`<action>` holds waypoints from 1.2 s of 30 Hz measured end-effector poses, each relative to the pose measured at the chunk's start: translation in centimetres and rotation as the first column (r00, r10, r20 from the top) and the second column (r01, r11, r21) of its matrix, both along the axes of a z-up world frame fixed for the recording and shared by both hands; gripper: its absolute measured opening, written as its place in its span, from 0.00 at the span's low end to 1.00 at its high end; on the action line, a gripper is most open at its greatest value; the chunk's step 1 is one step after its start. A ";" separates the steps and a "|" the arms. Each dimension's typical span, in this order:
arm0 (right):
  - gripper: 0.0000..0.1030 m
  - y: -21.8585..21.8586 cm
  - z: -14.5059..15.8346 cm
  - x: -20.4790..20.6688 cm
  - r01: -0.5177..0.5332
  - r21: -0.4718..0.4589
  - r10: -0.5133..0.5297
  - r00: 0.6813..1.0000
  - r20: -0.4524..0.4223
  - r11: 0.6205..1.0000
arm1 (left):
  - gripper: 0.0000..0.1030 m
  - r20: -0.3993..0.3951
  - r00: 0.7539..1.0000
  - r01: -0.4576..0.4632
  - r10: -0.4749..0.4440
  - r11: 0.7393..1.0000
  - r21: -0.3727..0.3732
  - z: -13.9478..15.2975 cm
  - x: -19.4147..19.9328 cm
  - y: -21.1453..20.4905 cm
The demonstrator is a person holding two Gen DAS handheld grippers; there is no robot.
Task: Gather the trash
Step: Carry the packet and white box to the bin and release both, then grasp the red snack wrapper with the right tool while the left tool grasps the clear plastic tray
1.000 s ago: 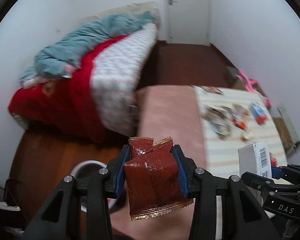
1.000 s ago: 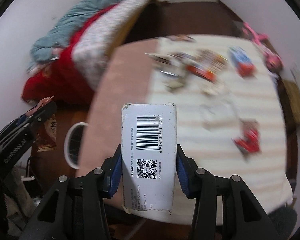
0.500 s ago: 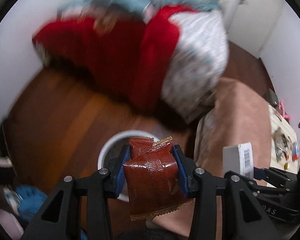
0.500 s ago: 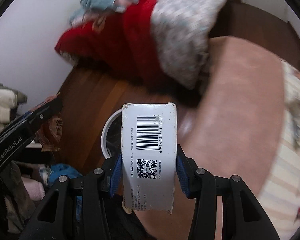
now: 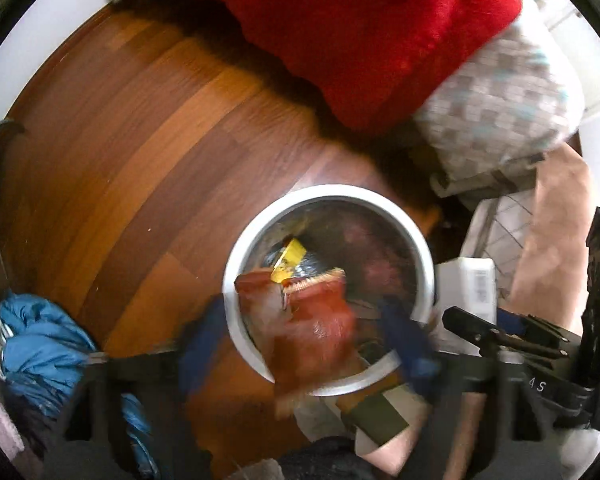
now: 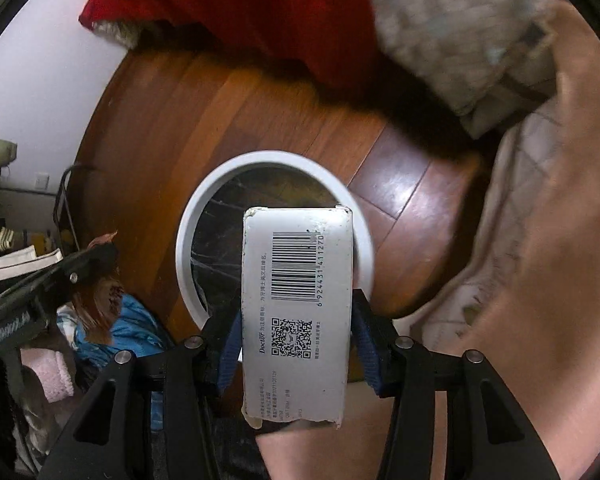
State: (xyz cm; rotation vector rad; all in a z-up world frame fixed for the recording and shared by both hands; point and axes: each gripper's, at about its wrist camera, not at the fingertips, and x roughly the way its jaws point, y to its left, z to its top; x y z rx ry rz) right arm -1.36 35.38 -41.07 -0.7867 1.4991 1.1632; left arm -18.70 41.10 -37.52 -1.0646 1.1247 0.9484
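Observation:
On the wooden floor stands a white round bin (image 5: 328,193), seen from above with trash inside. My left gripper (image 5: 304,314) hangs over it, blurred, its jaws opening wide. The red-brown snack wrapper (image 5: 316,328) sits loose between the spread blue pads (image 5: 202,344), over the bin's near rim. My right gripper (image 6: 296,300) points down at the bin (image 6: 204,196) and its jaws are opening. The white barcode box (image 6: 296,264) is still in place between its pads (image 6: 230,356), which touch its sides. In the left wrist view that box (image 5: 470,284) shows just right of the bin.
A bed with a red blanket (image 5: 360,40) and a checked cover (image 5: 496,100) overhangs the floor beyond the bin. The pink-draped table edge (image 6: 540,240) is on the right. Blue and pink clothes (image 5: 40,344) are piled on the floor at left.
Both grippers swung away from the table and bed and sank to point down over the bin. The left jaws spread apart and the wrapper came loose. The white box stayed between the right pads.

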 end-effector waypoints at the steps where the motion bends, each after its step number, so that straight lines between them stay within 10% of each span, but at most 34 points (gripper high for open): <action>1: 0.57 0.4 -0.7 -0.2 -0.006 -0.009 0.006 1.000 -0.002 1.000 | 0.96 -0.005 1.000 -0.010 0.010 1.000 0.000 -0.3 -0.4 -0.1; 3: 0.80 0.5 -1.7 -0.3 -0.019 -0.026 0.019 1.000 -0.006 0.999 | 0.96 -0.020 1.000 -0.023 0.023 1.000 0.004 -0.3 -1.1 0.1; 9: 1.00 0.8 -2.7 -0.4 -0.045 -0.040 0.048 0.997 0.063 0.998 | 0.97 -0.102 0.993 -0.055 0.065 0.993 0.102 0.6 -2.1 -1.3; 19: 1.00 -2.8 0.8 -1.1 -0.108 -0.024 0.110 0.967 0.230 0.994 | 0.97 -0.141 0.987 -0.048 0.074 0.982 0.180 1.9 -2.3 -5.1; 36: 1.00 -6.6 7.3 -1.3 -0.084 0.087 0.061 0.968 0.243 0.993 | 0.97 -0.096 0.995 -0.013 0.042 0.958 0.286 8.9 -1.3 -9.6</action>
